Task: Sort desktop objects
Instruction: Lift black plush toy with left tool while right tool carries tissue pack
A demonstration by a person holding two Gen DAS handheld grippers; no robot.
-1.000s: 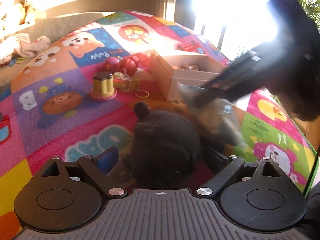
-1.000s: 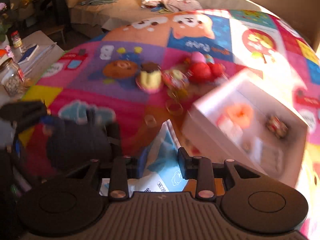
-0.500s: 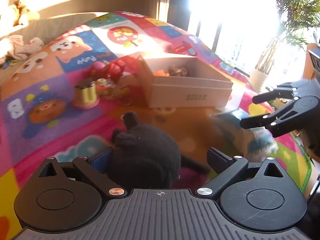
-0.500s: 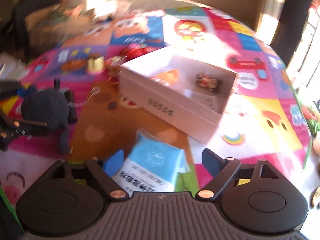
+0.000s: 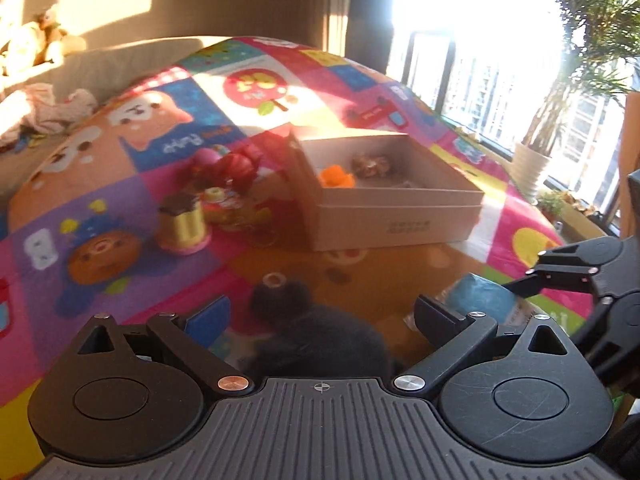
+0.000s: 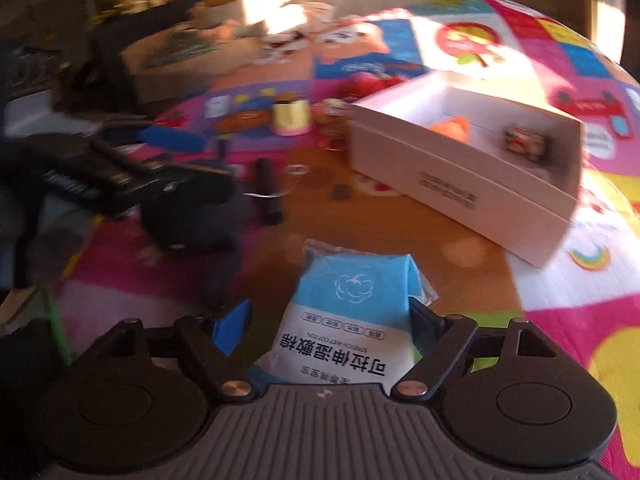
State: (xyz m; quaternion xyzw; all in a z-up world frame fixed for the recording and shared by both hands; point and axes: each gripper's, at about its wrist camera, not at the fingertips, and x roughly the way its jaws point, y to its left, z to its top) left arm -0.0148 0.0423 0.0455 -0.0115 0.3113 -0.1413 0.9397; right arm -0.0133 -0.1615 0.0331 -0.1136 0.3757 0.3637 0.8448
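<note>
My left gripper is open over a black plush toy that lies on the colourful mat between its fingers. My right gripper is open around a blue and white wet-wipe packet lying on the mat; the packet also shows in the left wrist view. An open white box stands beyond, holding an orange item and a small brown toy. The box shows in the right wrist view too.
A yellow spool with a dark cap, red and pink toys and small trinkets lie left of the box. A clear ring lies on the mat. A window and potted plant are at the right; a sofa with clothes is behind.
Both grippers have come down lower and closer to their objects. The right gripper's fingers have narrowed around the packet. The black toy now sits further back between the left fingers.
</note>
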